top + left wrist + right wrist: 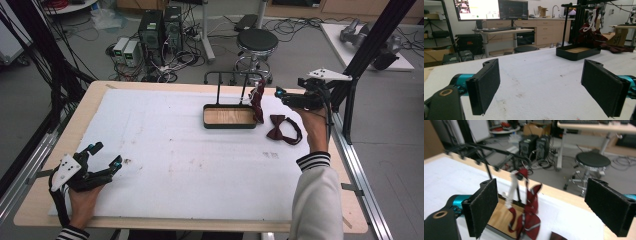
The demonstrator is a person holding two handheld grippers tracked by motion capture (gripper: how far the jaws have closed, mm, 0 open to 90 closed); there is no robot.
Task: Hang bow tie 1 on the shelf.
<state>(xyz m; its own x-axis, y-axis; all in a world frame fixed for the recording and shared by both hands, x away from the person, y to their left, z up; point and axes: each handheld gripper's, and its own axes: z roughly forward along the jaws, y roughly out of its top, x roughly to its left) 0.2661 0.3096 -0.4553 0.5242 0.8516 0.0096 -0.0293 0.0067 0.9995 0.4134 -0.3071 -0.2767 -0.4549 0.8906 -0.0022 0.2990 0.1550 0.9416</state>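
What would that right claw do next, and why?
Probably ease forward and close on the striped tie hanging from the rack. The right gripper is open, raised and aimed at it, while the left gripper sits open, far off.

Lab: computer towers (161, 29), monitors (491, 9).

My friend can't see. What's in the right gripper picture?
A dark red striped tie hangs from a black rack over a wood-bottomed tray, seen between the open black jaws of the right hand-held gripper. Behind the table stand a round stool and computers.
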